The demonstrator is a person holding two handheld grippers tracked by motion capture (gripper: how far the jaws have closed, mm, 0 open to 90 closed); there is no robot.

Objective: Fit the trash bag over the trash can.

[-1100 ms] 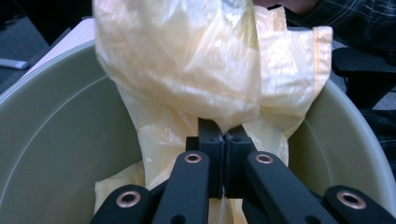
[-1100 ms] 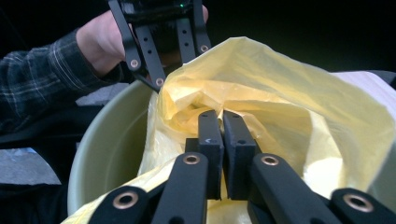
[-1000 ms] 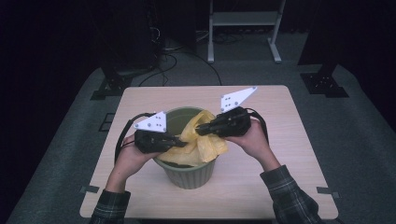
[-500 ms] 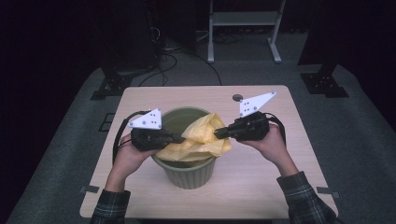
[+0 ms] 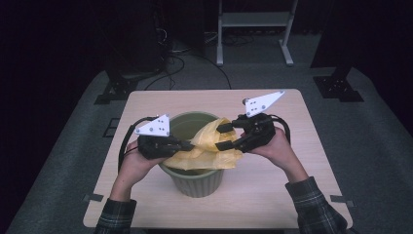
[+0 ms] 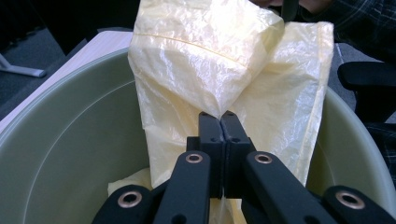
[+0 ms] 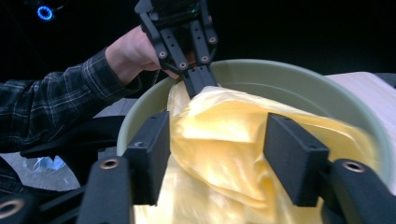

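Observation:
A green plastic bin (image 5: 195, 181) stands on the wooden table (image 5: 287, 185). A yellow plastic bag (image 5: 209, 146) lies bunched over the bin's mouth. My left gripper (image 5: 187, 145) comes in from the left and is shut on a fold of the bag (image 6: 201, 60), its tips (image 6: 222, 119) pinching the film above the bin's inner wall (image 6: 70, 140). My right gripper (image 5: 223, 136) is open at the bag's right side. The yellow bag (image 7: 224, 135) bulges between its two spread jaws (image 7: 217, 154). The left gripper (image 7: 201, 79) faces it across the bin rim (image 7: 289, 77).
The bin sits near the table's front middle, with bare tabletop to both sides and behind. Dark floor, cables (image 5: 190, 53) and a white metal stand (image 5: 253, 19) lie beyond the far edge.
The right gripper swung out to the right with the bag, and now stands with its jaws open around it. The left gripper has held its pinch and barely moved.

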